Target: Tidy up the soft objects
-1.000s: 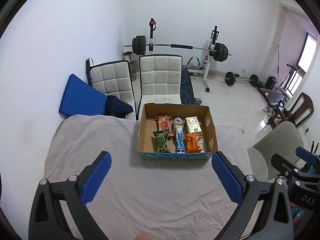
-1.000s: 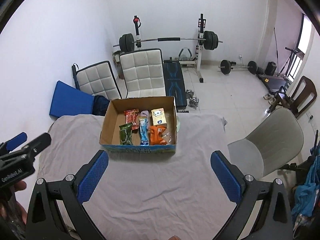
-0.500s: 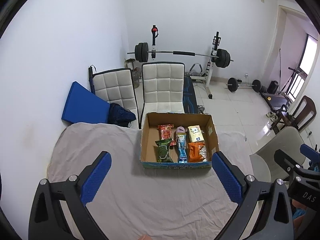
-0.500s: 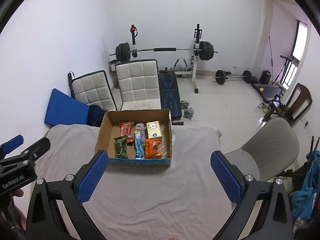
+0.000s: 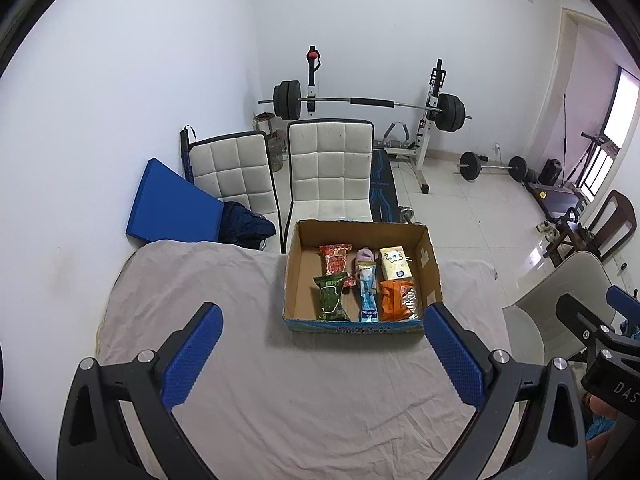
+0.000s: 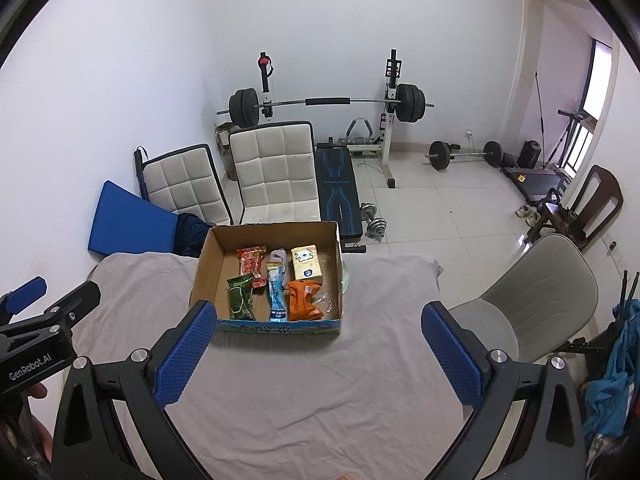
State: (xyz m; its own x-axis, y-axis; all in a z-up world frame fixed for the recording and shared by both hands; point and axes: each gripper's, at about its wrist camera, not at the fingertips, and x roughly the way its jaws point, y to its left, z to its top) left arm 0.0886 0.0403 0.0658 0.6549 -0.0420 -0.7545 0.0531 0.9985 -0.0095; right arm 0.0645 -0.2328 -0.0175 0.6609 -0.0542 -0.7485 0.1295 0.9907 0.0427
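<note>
Left gripper (image 5: 322, 350) and right gripper (image 6: 318, 346): jaws spread wide, holding nothing, over wrinkled grey cloth table (image 5: 240, 380). Open brown cardboard box (image 5: 430, 268) at far edge holds soft packets: green pouch (image 5: 330, 298), red pouch (image 5: 336, 260), blue sachet (image 5: 367, 298), orange pack (image 5: 394, 300). Right view alone shows dumbbells (image 6: 372, 220) behind.

Left hand-held gripper (image 5: 322, 354) and right hand-held gripper (image 6: 318, 352) both gape wide.
</note>
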